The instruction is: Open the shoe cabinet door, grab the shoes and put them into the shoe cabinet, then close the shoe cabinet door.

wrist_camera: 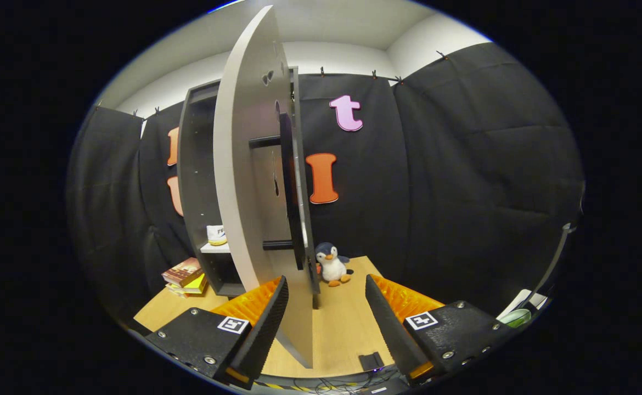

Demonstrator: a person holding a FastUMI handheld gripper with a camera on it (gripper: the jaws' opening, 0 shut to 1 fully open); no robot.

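Light: even, fairly bright, from overhead; white ceiling strip above the cabinet (206,181) is brightest.
Door: open door (249,164) edge-on between the fingers, pale face evenly lit, no glare.
Shadows: soft only; cabinet interior dim, shelf detail hard to read. Faint shade on the floor (343,323) just ahead of the fingers.
Wall: black cloth soaks up light, folds barely visible.
Distortion: strong fisheye; door & cabinet bow outward, worse twd the rim.
Focus: sharp mid-scene, penguin toy (332,264) beyond the fingers crisp; gripper (326,296) open, fingers slightly soft.

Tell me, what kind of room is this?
Probably a small test booth, not a home: black cloth walls, a lone shoe cabinet with its door open between the open claw's fingers, a toy penguin.
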